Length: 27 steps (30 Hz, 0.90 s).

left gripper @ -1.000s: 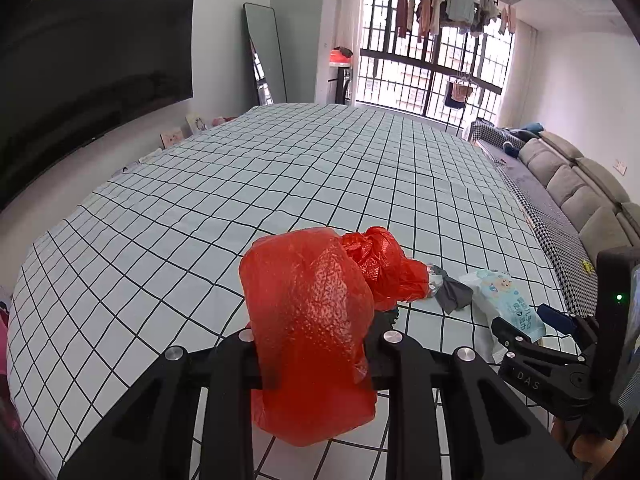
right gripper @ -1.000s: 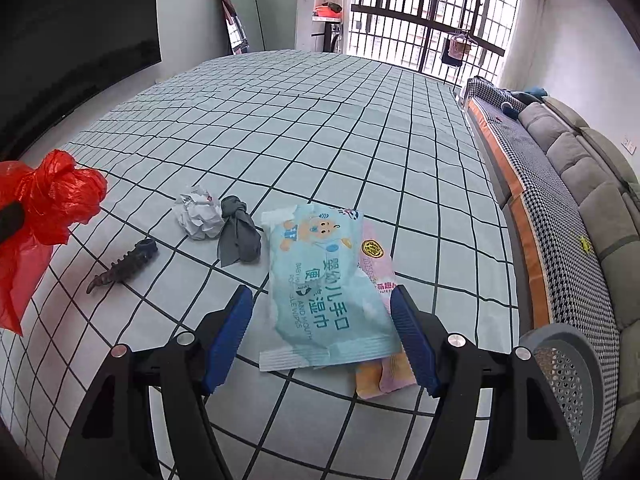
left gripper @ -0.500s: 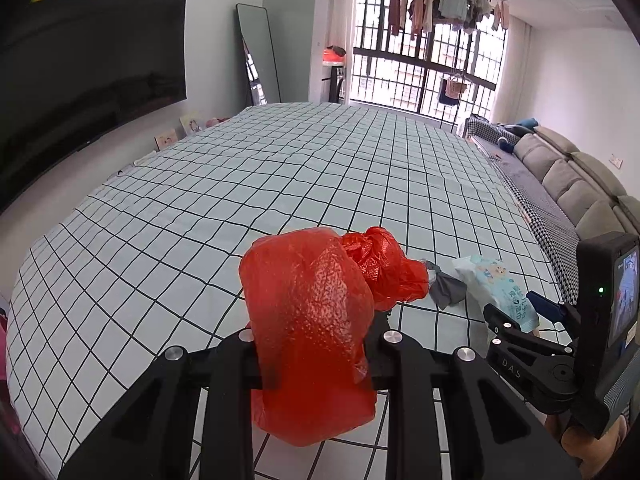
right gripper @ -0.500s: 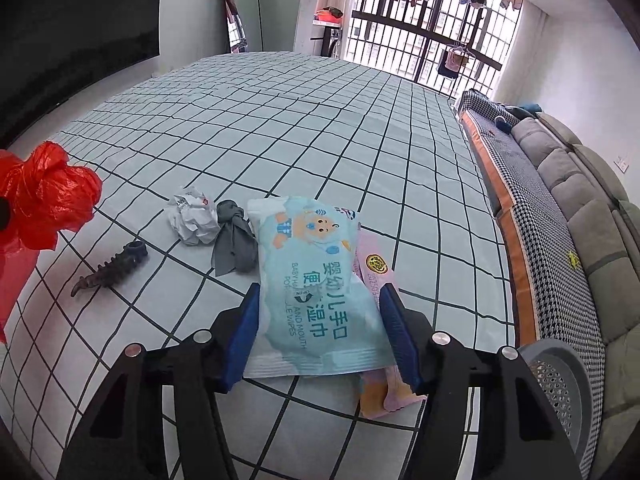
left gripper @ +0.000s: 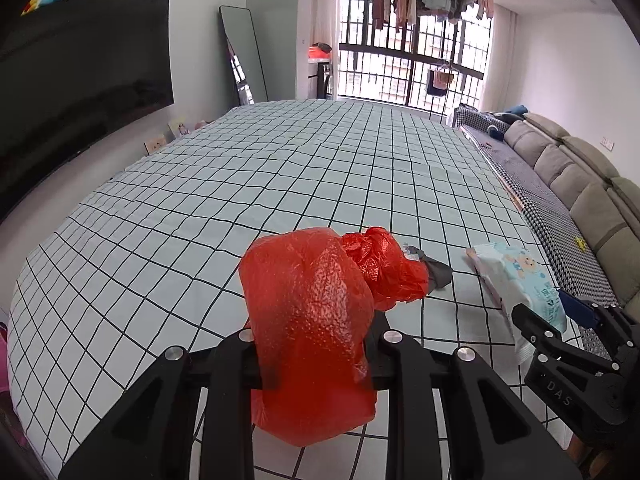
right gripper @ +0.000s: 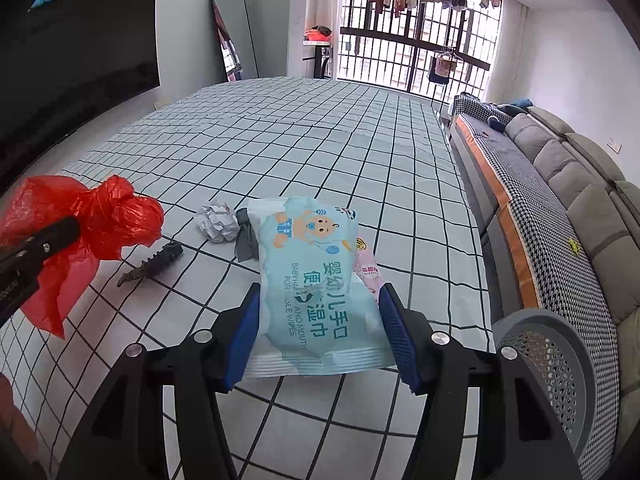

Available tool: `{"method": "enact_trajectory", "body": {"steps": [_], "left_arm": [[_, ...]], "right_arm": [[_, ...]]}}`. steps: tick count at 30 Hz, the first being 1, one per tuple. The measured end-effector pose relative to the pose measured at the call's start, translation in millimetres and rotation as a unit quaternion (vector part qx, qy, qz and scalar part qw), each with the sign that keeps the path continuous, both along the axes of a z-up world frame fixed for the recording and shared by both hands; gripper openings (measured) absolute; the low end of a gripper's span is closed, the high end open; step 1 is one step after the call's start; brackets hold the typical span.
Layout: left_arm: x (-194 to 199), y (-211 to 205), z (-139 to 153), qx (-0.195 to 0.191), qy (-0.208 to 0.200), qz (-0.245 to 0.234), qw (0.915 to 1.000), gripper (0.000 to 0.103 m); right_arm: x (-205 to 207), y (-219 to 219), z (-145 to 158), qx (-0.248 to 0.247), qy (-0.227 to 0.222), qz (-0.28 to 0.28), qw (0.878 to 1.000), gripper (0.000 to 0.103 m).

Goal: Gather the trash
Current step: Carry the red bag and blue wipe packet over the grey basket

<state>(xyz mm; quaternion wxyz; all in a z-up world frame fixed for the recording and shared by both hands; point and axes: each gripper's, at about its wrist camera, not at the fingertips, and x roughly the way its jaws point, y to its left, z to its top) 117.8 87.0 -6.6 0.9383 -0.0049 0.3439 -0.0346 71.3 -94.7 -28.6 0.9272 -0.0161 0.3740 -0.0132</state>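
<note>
Red plastic bag (left gripper: 316, 332) pinched in the left gripper (left gripper: 316, 356), jaws pressed nearly together on the film, bag bulging above them and drooping below. Right gripper (right gripper: 320, 336) has its blue-padded jaws on both long edges of the pale-blue wet wipes pack (right gripper: 316, 280); they have just been closing in on it and now clamp it, near end of the pack lifted off the checked sheet (right gripper: 304, 140), far end tilted away. Pink packet (right gripper: 366, 270) lies on the sheet just beside and partly under the pack, toward the sheet's right edge. Crumpled white paper ball (right gripper: 216, 222) and grey rag (right gripper: 245, 240) touch each other near the sheet's near-middle, dark toothed strip (right gripper: 154, 264) close by, all between the two grippers. Grey mesh basket (right gripper: 560, 360) sits off the sheet's right edge, beside the sofa (right gripper: 592, 184).
</note>
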Motion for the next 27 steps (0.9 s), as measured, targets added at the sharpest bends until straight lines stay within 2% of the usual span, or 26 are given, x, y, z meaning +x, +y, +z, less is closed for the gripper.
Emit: {"method": "enact_trajectory", "body": {"steps": [14,21,27], "left_arm": [[-49,-25,0,0.001,0.009,-0.037,0.9993,0.025],[-79,-58,5,-0.004,0.002,-0.081,0.9967,0.025],[-104,-94,11,-0.012,-0.003,-0.136,0.9906,0.025]], "right_arm": [[-70,-25,10,0.021,-0.017,-0.025,0.999,0.057],[-113,-54,7,0.025,-0.019,-0.065,0.997,0.057],[-155,-83,7,0.019,-0.025,-0.105,0.994,0.057]]}}
